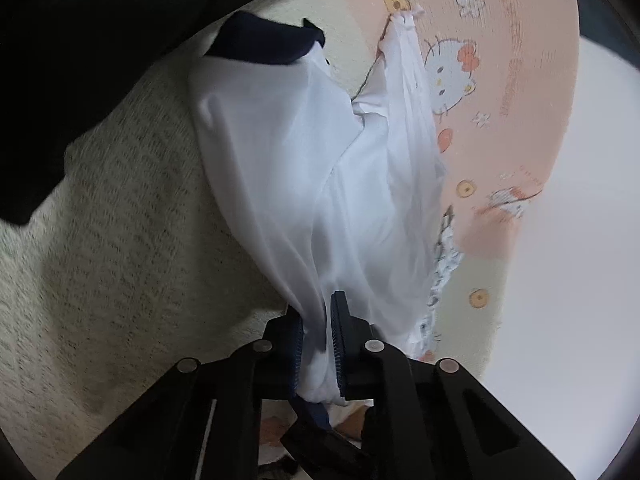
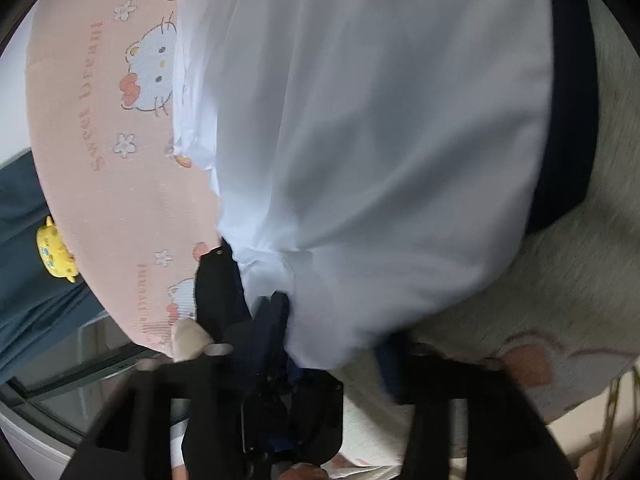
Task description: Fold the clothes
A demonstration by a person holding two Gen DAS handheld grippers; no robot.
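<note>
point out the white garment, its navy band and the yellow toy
white garment [image 1: 288, 168]: left wrist view, on its broad front panel
navy band [image 2: 568, 120]: right wrist view, mid-length on the dark strip along the garment's edge
yellow toy [image 2: 54, 250]: right wrist view, on its body

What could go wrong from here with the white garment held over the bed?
1. The left gripper pinches only a bunched corner of the white garment; the thin fabric could slip out.
2. The right gripper looks open under a drooping fold, so that side may sag unsupported.
3. The garment's dark trim hangs twisted, so a fold could come out uneven.
</note>
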